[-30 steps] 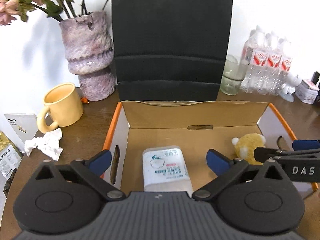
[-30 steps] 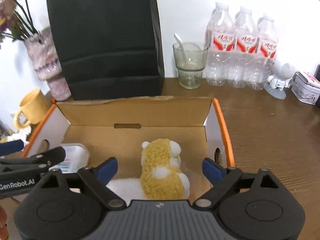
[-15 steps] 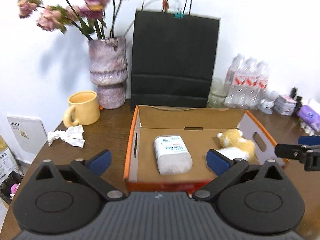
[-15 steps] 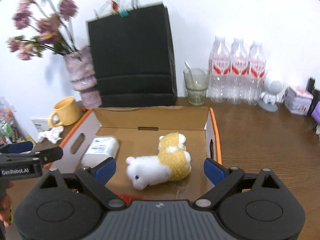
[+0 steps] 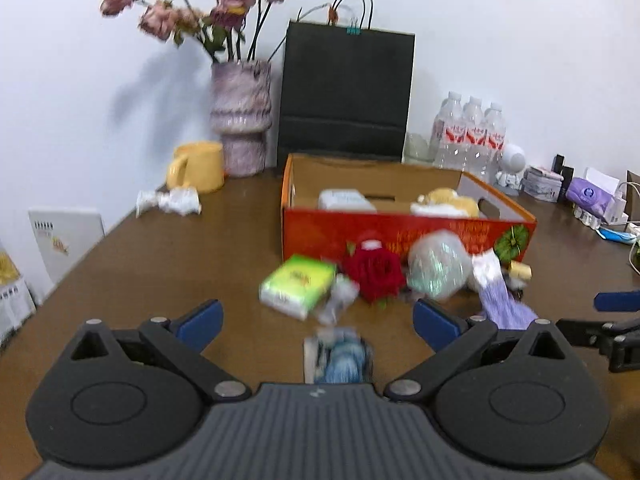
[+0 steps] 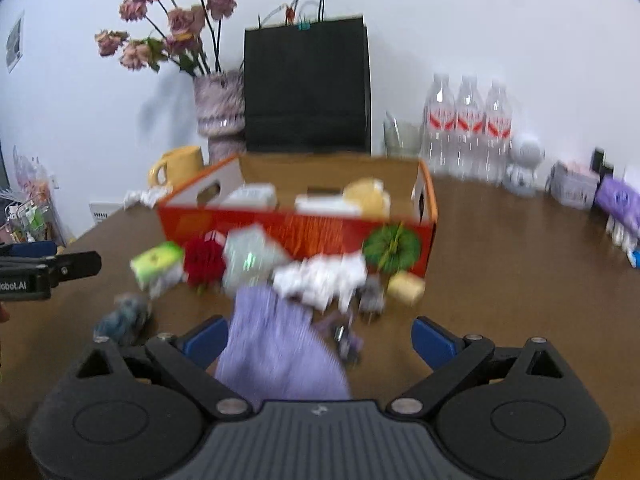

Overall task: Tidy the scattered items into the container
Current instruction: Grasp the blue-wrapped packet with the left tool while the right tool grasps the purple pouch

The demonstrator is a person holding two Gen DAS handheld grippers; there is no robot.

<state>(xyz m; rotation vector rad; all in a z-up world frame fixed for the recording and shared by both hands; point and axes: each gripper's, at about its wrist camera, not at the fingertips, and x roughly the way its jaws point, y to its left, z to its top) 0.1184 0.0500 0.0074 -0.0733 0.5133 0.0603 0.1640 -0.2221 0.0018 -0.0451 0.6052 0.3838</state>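
Both open and empty: the left hand-held gripper (image 5: 316, 320) faces a blue bundle (image 5: 340, 360) dead ahead, while a purple cloth (image 6: 280, 344) lies lengthwise between the right hand-held gripper (image 6: 320, 336) fingers.

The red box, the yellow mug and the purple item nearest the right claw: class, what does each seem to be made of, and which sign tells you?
Red box: corrugated cardboard, likely; brown matte inside, printed red outside, with cut handle holes.
Yellow mug: probably glazed ceramic; thick wall, smooth finish.
Purple item: looks like soft fabric, limp and matte; blur leaves it uncertain.

surface: brown table (image 5: 168, 256) | on it: cardboard box (image 5: 400, 236), mug (image 5: 198, 167), vase (image 5: 241, 116)
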